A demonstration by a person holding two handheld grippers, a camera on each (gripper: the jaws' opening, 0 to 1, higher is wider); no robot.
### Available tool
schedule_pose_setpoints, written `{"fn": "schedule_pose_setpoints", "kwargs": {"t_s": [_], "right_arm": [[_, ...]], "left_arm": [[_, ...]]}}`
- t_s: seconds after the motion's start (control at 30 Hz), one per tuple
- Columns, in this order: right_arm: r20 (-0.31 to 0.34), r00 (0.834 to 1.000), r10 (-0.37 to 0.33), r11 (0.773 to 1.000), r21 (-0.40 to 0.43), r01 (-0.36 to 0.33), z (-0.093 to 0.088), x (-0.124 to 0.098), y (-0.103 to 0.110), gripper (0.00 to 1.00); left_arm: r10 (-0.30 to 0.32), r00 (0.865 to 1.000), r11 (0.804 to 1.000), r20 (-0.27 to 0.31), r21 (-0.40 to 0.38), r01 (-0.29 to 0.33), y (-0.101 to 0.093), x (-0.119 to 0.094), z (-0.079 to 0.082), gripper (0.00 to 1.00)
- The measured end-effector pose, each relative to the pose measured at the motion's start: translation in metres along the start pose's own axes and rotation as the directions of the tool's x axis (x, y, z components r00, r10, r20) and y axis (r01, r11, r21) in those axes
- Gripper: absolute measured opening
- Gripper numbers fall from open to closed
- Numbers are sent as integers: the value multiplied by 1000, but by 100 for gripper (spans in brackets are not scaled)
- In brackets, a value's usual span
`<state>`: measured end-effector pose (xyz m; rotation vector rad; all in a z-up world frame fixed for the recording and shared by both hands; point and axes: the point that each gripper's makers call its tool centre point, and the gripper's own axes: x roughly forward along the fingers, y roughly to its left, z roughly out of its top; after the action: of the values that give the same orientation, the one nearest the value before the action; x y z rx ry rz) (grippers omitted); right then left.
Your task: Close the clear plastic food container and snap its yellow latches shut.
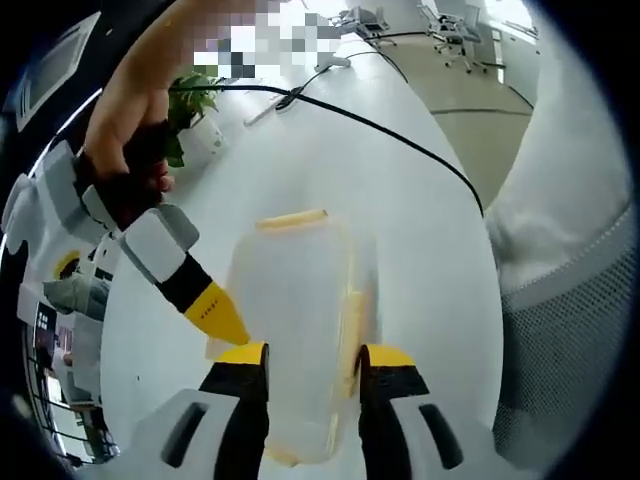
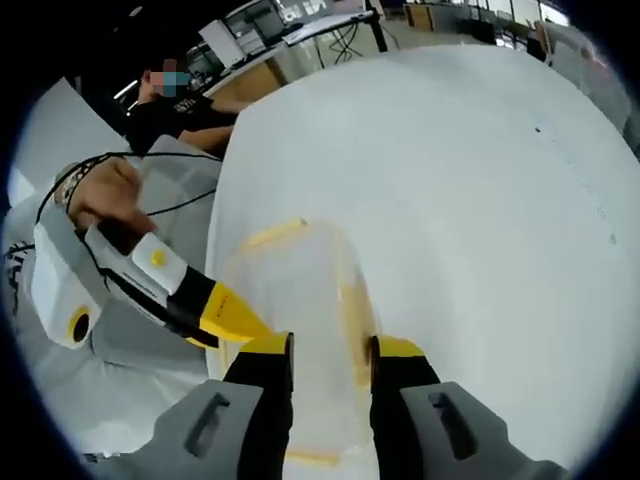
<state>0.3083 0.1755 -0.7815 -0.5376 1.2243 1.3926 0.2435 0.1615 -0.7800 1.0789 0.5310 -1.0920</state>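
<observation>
Two tools meet at one clear container on the white tabletop. In the left gripper view, the left tool has a yellow-tipped jaw on either side of the container's near end, close against its walls; whether they press it cannot be told. Nothing can be made out inside through the cloudy plastic. A yellow latch lies along the container's far edge, and another runs down its right side. The right tool enters from the left, held by a hand, its yellow tip at the container's left wall; its grip state cannot be told there. This view also shows a black cable crossing the tabletop, a green plant, and office chairs beyond.

In the right gripper view, the right tool likewise stands astride the container, jaws parted and close to its sides. The left tool comes in from the left, its tip beside the container. A far latch and a side latch are visible. This view adds a seated person at a desk behind.
</observation>
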Motion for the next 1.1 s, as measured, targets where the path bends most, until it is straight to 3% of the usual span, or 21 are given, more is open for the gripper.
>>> {"fn": "schedule_pose_setpoints", "kwargs": {"t_s": [0.13,0.47,0.5,0.57,0.83,1.1], "right_arm": [[-84,996,-4,1000,-2,4,1,2,1,24],[-142,989,35,999,-12,-37,-1,2,0,22],[-158,985,67,998,21,-65,-4,4,6,20],[-178,981,78,997,0,-79,-4,4,5,20],[-164,983,84,996,-10,-87,-4,3,4,23],[-119,993,7,993,-114,-21,-1,0,7,23]], "left_arm": [[0,1000,1000,0,8,0,0,0,0,28],[28,1000,998,-10,52,-27,0,4,1,30],[15,1000,998,-9,53,-15,-1,3,0,30],[11,1000,998,-1,64,-11,-3,2,2,31],[39,999,996,-7,81,-39,-2,3,2,31],[73,997,993,-5,90,-72,-2,4,4,32]]}}
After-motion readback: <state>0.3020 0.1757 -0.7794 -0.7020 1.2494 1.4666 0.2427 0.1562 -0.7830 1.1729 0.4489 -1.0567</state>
